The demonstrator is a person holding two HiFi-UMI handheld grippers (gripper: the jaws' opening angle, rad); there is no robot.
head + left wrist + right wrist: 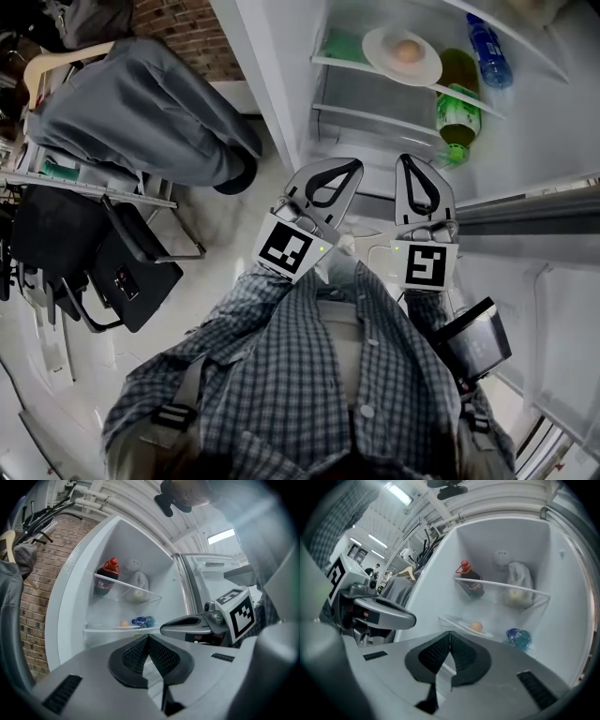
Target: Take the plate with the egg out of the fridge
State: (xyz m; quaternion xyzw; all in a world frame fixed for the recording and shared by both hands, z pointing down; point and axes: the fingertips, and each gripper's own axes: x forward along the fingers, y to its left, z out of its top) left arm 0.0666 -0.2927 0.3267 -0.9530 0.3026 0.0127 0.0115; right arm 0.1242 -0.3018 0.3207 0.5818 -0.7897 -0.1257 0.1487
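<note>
A: Step in hand?

B: Approach, by the look of it. Door open on the fridge (pixel 270 80), nothing gripped yet.

A: Claws?

B: Pressed together at the tips on the left gripper (pixel 148 639), nothing between. Same on the right gripper (pixel 450 637): pads tip to tip, empty. Side by side in front of the open compartment, pointing in, well short of the goods.

A: And the plate?

B: Lying on the glass middle shelf (pixel 339 52): white plate (pixel 464 625) w/ the egg (pixel 476 626) resting approx. at its centre. Not touched yet. Near it on the same level, it seems, a blue bottle (pixel 518 638) on its side. One level down, a green bottle (pixel 457 108). Up top, a dark red-capped bottle (pixel 471 581) and a pale bag (pixel 518 590), well apart from the plate.

A: Next move?

B: Prob. need to spread one claw first, since no grip possible as is. Then go in level and pinch the near rim. Maybe bring the other claw to the opp. rim or underneath for support.

A: Anything to watch?

B: Loose egg on a shallow plate, so best to keep it flat on the way out, no tilt, no jerk. Also worth avoiding the blue bottle; likely to roll if nudged.
</note>
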